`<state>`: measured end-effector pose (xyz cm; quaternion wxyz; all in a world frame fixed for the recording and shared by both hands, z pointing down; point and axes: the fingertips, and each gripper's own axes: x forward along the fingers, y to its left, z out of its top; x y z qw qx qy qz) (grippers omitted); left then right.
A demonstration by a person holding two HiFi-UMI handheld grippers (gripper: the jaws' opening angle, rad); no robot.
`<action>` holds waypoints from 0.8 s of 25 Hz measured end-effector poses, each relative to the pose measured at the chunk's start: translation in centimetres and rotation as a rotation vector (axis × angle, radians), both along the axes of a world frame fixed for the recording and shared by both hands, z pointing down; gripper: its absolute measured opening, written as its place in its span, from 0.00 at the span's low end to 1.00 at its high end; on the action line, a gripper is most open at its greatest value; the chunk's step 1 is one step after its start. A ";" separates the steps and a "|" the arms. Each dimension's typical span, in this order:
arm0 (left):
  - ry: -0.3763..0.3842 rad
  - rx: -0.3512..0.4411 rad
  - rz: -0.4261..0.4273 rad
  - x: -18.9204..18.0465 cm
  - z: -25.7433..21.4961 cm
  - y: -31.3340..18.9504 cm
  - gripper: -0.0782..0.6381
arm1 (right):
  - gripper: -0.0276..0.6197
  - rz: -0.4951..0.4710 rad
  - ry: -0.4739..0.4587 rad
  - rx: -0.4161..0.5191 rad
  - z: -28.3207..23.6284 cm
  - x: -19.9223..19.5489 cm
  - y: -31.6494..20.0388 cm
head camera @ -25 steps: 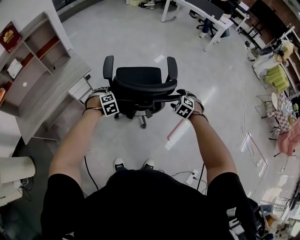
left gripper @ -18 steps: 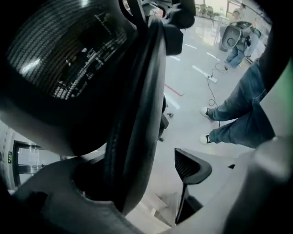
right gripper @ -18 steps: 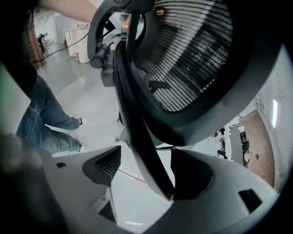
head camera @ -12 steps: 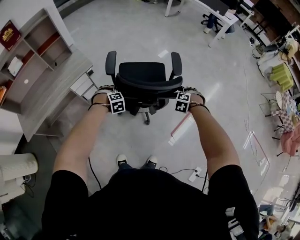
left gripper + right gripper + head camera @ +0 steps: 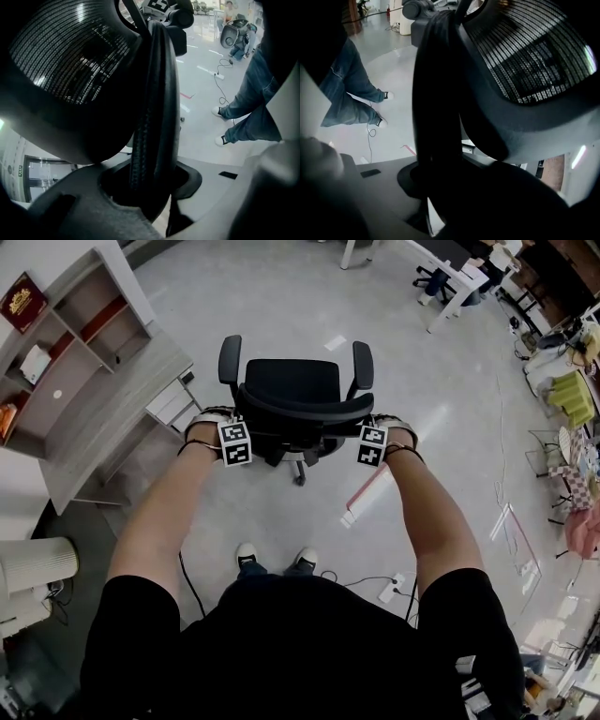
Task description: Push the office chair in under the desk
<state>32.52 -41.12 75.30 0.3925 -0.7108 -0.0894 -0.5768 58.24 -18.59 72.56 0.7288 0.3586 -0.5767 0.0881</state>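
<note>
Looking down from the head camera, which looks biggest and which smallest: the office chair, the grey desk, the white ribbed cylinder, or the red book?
Largest to smallest:
1. grey desk
2. office chair
3. white ribbed cylinder, cut off by the picture's edge, so its rank is unsure
4. red book

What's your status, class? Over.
Jaws closing on backrest rim, left gripper and right gripper. The office chair stands apart from desk. A drawer unit beside desk.
</note>
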 end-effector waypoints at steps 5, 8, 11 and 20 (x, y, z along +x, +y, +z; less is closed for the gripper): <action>0.018 0.024 0.012 0.3 -0.3 -0.5 0.24 | 0.18 -0.015 -0.028 -0.009 0.0 -0.1 -0.2; 0.023 0.025 0.013 0.3 -0.2 -0.4 0.24 | 0.18 -0.013 -0.031 -0.002 0.1 0.0 -0.1; 0.019 0.024 0.013 0.2 -0.2 -0.4 0.24 | 0.18 -0.010 -0.027 0.002 0.1 -0.1 -0.2; 0.021 0.034 0.011 -0.7 -0.2 0.4 0.24 | 0.18 -0.001 -0.017 0.008 0.1 -1.0 0.8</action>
